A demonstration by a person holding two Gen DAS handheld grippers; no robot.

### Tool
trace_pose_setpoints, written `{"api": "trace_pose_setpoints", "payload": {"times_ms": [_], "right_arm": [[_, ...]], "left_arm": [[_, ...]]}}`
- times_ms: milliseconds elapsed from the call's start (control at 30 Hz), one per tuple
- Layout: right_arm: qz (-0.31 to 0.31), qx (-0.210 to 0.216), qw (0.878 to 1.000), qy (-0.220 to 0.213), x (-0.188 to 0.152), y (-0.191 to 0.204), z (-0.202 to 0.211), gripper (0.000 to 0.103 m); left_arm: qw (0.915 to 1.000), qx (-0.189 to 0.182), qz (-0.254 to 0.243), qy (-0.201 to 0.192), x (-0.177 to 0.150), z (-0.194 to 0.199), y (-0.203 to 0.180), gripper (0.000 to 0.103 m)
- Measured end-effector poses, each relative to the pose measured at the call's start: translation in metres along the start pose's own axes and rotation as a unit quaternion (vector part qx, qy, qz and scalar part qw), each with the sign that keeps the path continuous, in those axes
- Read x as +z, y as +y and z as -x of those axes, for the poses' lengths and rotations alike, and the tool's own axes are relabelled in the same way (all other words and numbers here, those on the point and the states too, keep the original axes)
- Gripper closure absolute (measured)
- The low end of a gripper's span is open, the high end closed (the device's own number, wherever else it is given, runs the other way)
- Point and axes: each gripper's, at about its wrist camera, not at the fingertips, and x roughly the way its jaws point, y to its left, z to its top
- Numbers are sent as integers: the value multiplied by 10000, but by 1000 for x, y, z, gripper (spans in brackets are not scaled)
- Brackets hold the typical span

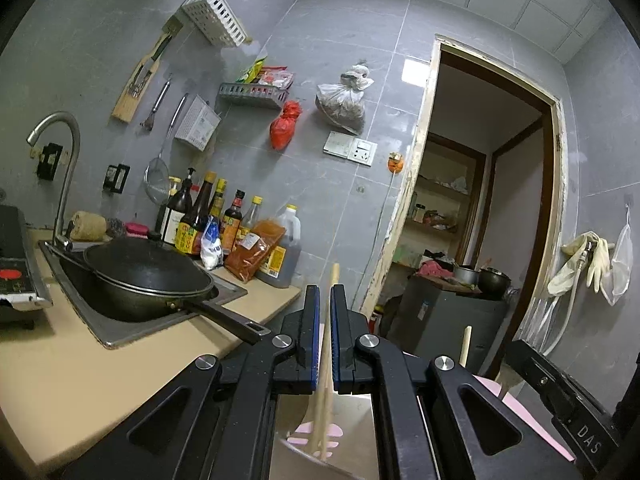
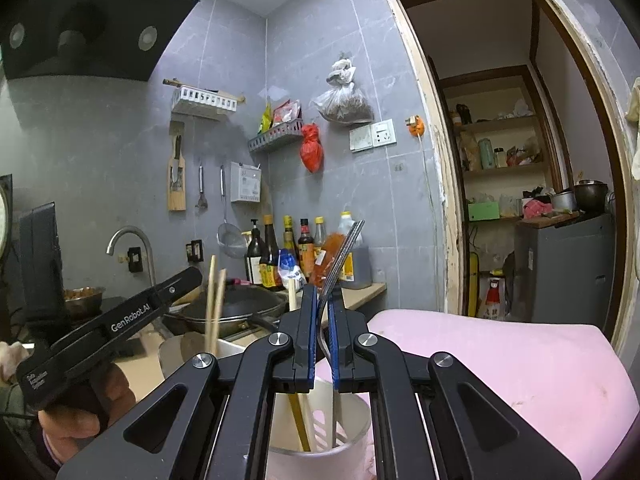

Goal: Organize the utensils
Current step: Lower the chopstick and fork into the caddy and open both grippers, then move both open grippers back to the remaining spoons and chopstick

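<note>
A: Pinching tight, both of them — right gripper (image 2: 323, 312) clamped on a metal fork (image 2: 345, 258), tines up, its handle hanging over the white utensil cup (image 2: 352, 436).

B: And the left gripper (image 1: 325, 312)?

A: Closed on a pair of wooden chopsticks (image 1: 325, 392), pale and thin, tips down in that cup.

B: Risk?

A: Fork's tilted; let go now and it could catch the rim or tip the cup off the pink cushion (image 2: 500, 360).

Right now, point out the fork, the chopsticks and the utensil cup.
fork (image 2: 347, 248): right wrist view, on its tines above the right gripper.
chopsticks (image 2: 213, 304): right wrist view, on the shafts beside the left gripper.
utensil cup (image 2: 362, 426): right wrist view, on the cup's right rim.
</note>
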Motion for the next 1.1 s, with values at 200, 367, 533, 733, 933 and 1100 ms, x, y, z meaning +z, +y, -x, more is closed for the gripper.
{"api": "trace_pose_setpoints", "payload": {"times_ms": [200,367,533,733,933,1100], "right_arm": [[-1,-3,10000,46,0,0,1,93],[-40,29,10000,-83,4,-1,11,79],[-64,25,9998,-210,14,-2,27,52],[58,-80,9996,-252,23,-4,55,25],[131,-390,9987,-313,31,-15,92,0],[183,-684,9968,-358,34,-29,123,0]], "left_arm": [[9998,-112,-55,131,-1,10,0,100],[9990,-212,-169,369,4,17,-4,100],[9953,-359,-341,831,5,24,-10,98],[9926,-487,-391,1037,5,41,-18,52],[9917,-596,-501,1021,10,62,-34,33],[9892,-781,-650,1055,4,75,-52,16]]}}
